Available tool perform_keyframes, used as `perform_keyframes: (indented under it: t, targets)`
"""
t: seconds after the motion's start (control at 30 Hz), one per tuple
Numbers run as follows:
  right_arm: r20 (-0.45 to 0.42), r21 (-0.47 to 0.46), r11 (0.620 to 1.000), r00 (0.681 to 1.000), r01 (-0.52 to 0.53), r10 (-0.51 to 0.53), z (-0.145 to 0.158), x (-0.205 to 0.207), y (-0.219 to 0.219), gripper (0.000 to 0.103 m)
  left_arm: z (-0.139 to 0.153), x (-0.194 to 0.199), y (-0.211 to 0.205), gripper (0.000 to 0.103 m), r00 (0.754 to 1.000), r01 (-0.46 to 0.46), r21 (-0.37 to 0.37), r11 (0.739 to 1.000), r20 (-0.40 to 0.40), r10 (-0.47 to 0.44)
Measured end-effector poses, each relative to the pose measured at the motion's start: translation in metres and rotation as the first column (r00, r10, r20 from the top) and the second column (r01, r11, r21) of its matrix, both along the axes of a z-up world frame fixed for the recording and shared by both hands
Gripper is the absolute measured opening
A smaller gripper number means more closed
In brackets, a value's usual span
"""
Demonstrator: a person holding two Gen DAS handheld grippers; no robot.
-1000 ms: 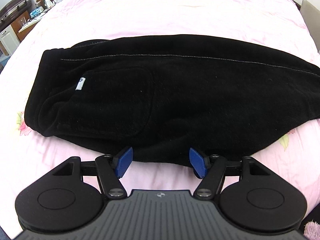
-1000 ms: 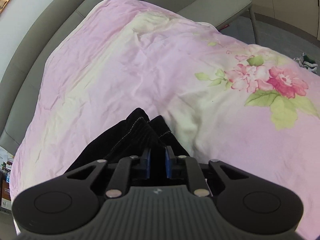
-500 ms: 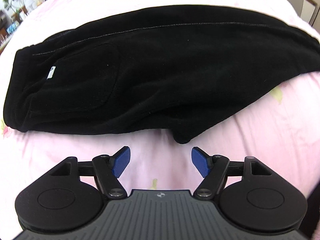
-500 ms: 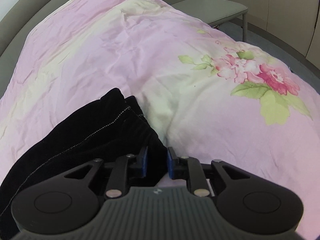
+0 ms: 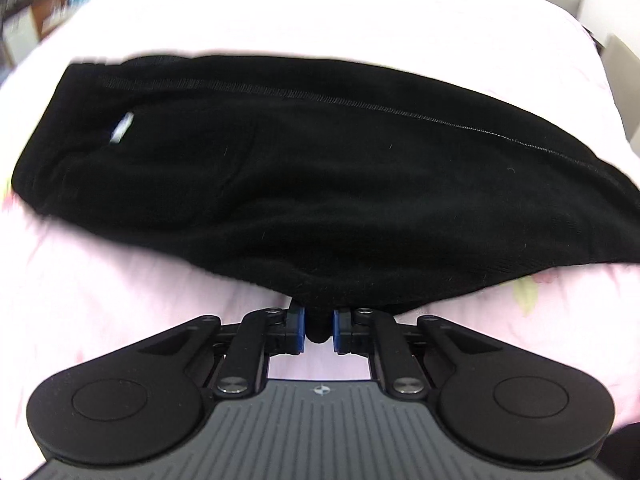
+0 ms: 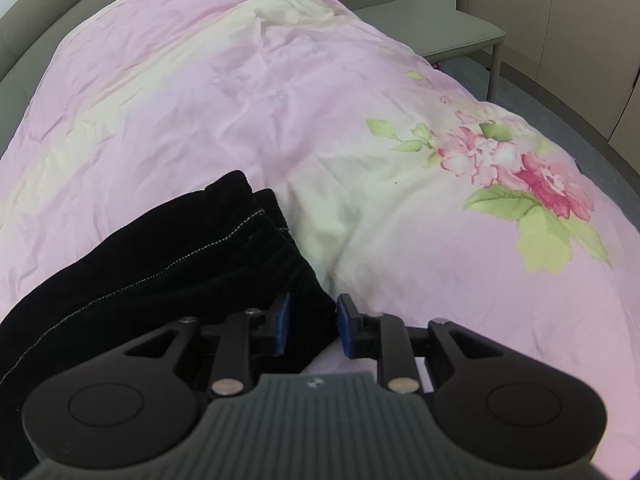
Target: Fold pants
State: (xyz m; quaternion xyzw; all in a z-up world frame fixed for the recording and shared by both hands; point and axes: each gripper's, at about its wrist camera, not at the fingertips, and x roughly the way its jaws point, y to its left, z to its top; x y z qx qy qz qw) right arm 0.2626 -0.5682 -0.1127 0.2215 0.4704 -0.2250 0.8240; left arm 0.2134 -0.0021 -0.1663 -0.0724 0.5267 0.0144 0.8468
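Observation:
Black pants (image 5: 320,168) lie folded lengthwise across the pink bed cover (image 5: 100,300), waist to the left with a small white label (image 5: 122,130). My left gripper (image 5: 318,320) is shut on a bulge of the pants' near edge, blue pads pressing from both sides. In the right wrist view the leg ends (image 6: 180,264) lie flat on the cover (image 6: 280,100). My right gripper (image 6: 312,320) has its jaws opening. The cuff corner sits between them, against the left pad, while the right pad stands off it.
A grey bench (image 6: 452,40) stands past the bed's far corner, with grey floor (image 6: 560,112) beside it. A padded grey headboard (image 6: 24,40) runs along the left. Blurred furniture (image 5: 36,12) shows beyond the bed in the left wrist view.
My left gripper went from wide open to shut on the pants' near edge after moving in on it. My right gripper, shut on the cuffs before, has parted its jaws and lowered the legs onto the bed.

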Motion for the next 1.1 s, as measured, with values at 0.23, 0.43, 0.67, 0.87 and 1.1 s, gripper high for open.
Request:
perform_keyframes:
  t: [0.23,0.43,0.67,0.87,1.1]
  targets:
    - [-0.004,0.065,0.998,1.000,0.024,-0.024,-0.004,-0.004,-0.012,0.042,-0.046,0.018,0.002,0.013,0.984,0.004,0.003,1.000,-0.176,-0.003]
    - [0.022,0.237,0.968,0.996,0.076,-0.084,-0.009,-0.019,-0.023,0.054,-0.033,0.024,-0.001,0.019,0.961,0.091,0.079,0.993,-0.270,-0.066]
    - [0.063,0.381,0.916,0.985,0.124,-0.159,-0.023,-0.027,-0.025,0.061,0.013,0.027,0.002,0.030,0.988,0.089,0.042,0.995,-0.132,-0.083]
    - [0.100,0.418,0.895,0.972,0.153,-0.213,-0.046,-0.028,-0.023,0.058,0.030,0.058,-0.014,0.030,0.999,0.040,0.035,0.999,-0.021,-0.040]
    - [0.137,0.399,0.907,0.969,0.134,-0.204,-0.054,-0.021,-0.019,0.053,0.028,0.091,-0.056,0.036,0.994,0.082,0.035,0.996,0.068,-0.084]
